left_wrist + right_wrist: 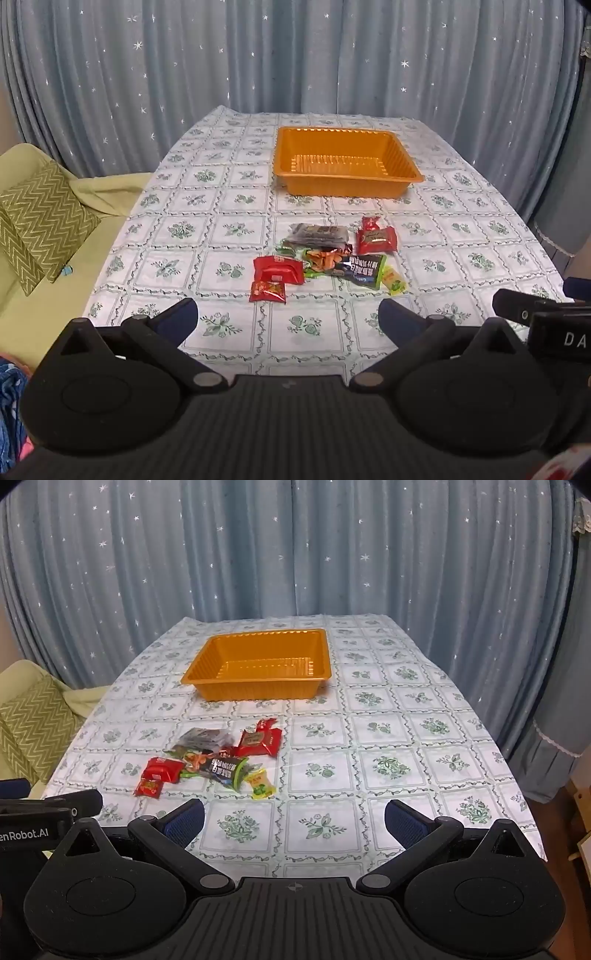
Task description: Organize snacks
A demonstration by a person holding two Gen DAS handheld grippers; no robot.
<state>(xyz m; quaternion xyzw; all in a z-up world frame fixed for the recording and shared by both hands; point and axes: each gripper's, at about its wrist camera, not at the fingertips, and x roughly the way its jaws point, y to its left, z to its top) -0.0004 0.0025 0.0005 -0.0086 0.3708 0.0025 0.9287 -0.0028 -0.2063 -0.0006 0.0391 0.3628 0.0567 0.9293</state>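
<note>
So far nothing is sorted: the snack packets (325, 258) are heaped before the bare orange tray (347, 181); the left gripper (288, 321) and right gripper (293, 818) are held spread, gripping nothing.

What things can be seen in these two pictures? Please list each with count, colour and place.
tray: 1, orange, empty, far middle of table
snack packets: about 8, red, dark, green, yellow, clustered on the cloth in front of the tray
tablecloth: 1, white with green flowers, over table
curtain: blue-grey with white stars, behind table
sofa: 1, pale green, left of table
cushion: 1, green zigzag, on sofa
left gripper: 1, black, open, empty
right gripper: 1, black, open, empty
</note>
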